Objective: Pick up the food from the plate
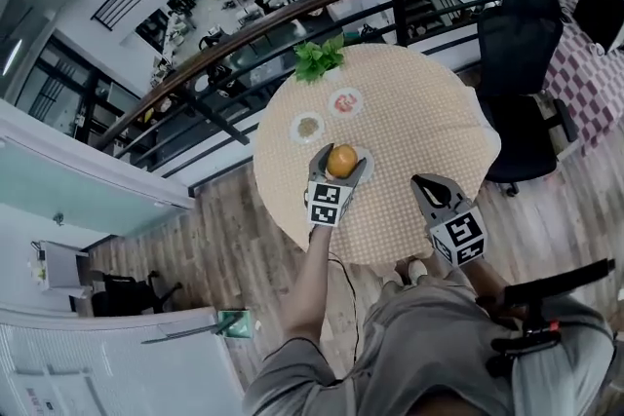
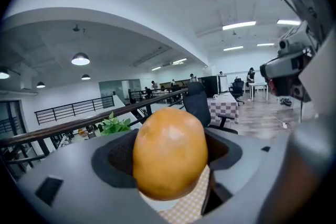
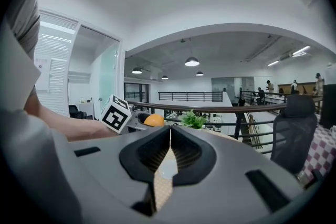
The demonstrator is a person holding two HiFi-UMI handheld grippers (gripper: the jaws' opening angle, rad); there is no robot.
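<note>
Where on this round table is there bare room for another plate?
Bare: the right half of the table, from the red-food plate across to the right gripper. Crowded: the left strip, plant, brown-food plate, left gripper holding the orange food.

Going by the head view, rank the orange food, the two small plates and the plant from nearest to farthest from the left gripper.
1. orange food, between the left gripper jaws.
2. plate with brownish food, just beyond, leftward.
3. plate with pinkish food, farther back, rightward.
4. plant, at the table far edge.
</note>
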